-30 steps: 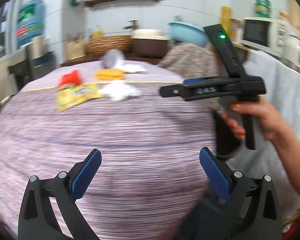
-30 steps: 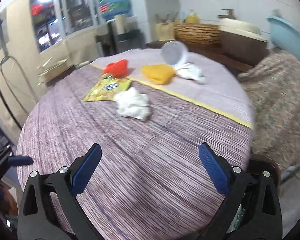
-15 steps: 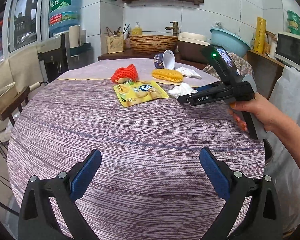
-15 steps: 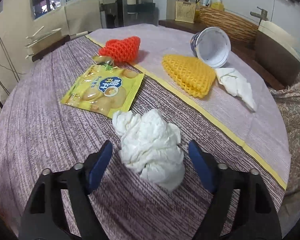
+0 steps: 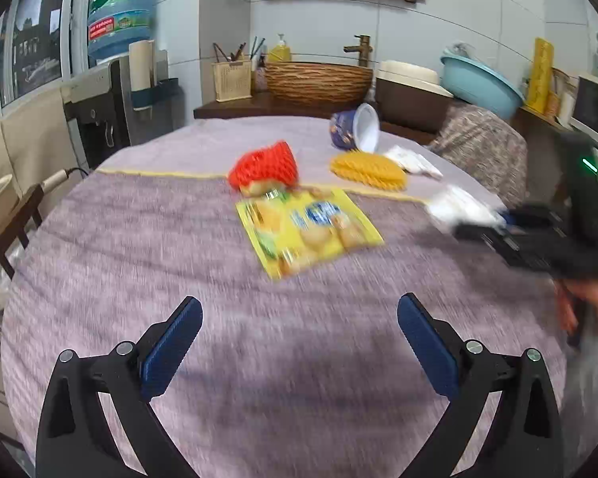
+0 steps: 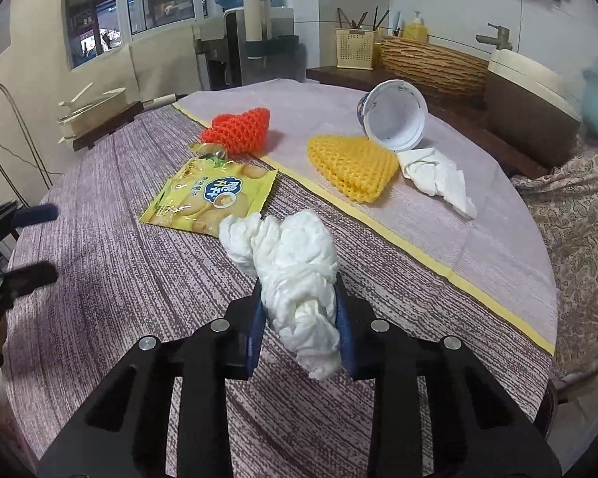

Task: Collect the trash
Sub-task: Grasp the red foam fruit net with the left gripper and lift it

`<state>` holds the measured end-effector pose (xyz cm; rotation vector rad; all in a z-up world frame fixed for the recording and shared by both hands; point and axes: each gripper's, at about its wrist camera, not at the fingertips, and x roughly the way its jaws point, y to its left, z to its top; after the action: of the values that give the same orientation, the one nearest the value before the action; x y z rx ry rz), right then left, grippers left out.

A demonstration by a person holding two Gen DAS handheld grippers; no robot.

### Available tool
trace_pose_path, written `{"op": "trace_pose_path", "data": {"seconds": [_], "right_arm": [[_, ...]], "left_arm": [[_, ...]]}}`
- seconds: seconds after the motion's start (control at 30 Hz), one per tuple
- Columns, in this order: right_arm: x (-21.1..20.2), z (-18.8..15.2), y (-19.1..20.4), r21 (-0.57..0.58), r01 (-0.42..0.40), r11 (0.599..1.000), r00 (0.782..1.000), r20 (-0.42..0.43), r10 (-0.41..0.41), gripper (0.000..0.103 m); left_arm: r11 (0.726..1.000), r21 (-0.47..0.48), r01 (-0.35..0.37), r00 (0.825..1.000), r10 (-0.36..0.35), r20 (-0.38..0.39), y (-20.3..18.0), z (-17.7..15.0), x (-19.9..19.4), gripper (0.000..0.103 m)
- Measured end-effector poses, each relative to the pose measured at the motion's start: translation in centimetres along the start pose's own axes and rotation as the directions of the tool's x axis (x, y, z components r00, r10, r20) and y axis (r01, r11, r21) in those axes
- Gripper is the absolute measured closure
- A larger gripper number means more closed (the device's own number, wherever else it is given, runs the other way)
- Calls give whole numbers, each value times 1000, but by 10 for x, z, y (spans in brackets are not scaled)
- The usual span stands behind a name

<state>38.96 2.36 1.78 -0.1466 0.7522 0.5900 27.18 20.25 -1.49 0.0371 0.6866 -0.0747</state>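
My right gripper (image 6: 299, 310) is shut on a crumpled white tissue (image 6: 295, 263) just above the round purple-clothed table (image 6: 139, 279). The tissue and the right gripper also show, blurred, at the right of the left wrist view (image 5: 458, 207). My left gripper (image 5: 299, 342) is open and empty over the near part of the table. Beyond lie a yellow snack bag (image 6: 211, 195), a red foam net (image 6: 239, 127), a yellow foam net (image 6: 351, 163), a tipped paper cup (image 6: 394, 119) and a second white tissue (image 6: 438, 179).
A counter behind the table holds a wicker basket (image 5: 319, 79), a chopstick holder (image 5: 233, 79) and a blue basin (image 5: 478, 83). A water dispenser (image 5: 119, 79) stands at the left. A patterned chair cover (image 6: 578, 207) is at the table's right edge.
My right gripper closed on the crumpled tissue and lifted it slightly. My left gripper moved forward over the table, staying open.
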Motion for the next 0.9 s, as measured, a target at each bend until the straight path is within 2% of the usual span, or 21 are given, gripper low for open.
{"op": "trace_pose_path", "data": {"seconds": [0.1,0.27,0.4,0.47,0.53,0.63,0.7,0.73,0.8,0.9], "right_arm": [[-16,-7,3,7,-15,1000,1000,20,14,72],[-42,-20,7,1,-34,999,998,51,34,71],[-60,-31,6,10,-49,999,996,70,48,71],[-65,-38,4,17,-51,999,996,71,50,71],[-70,-44,1,28,-58,998,996,69,56,71],[-74,-50,-2,34,-58,998,996,70,56,71],[-76,-52,-4,38,-59,998,996,74,56,71],[-78,-54,-5,41,-57,998,995,81,54,71],[-82,-56,-6,45,-52,998,995,91,48,71],[-86,-60,-9,59,-48,997,994,104,42,71]], "left_arm": [[999,22,-30,1000,30,4,3,33,31,6],[996,7,-85,993,85,-76,7,82,97,6],[994,2,-107,988,106,-109,4,99,128,6],[990,8,-139,983,139,-121,4,104,142,6],[987,26,-157,979,159,-127,4,108,152,9],[987,34,-154,974,158,-160,4,109,164,28],[984,33,-173,970,176,-170,4,110,167,55],[984,23,-176,971,177,-162,6,109,165,59],[987,6,-164,978,163,-132,9,111,158,78],[981,11,-194,978,194,-72,10,113,141,82]]}}
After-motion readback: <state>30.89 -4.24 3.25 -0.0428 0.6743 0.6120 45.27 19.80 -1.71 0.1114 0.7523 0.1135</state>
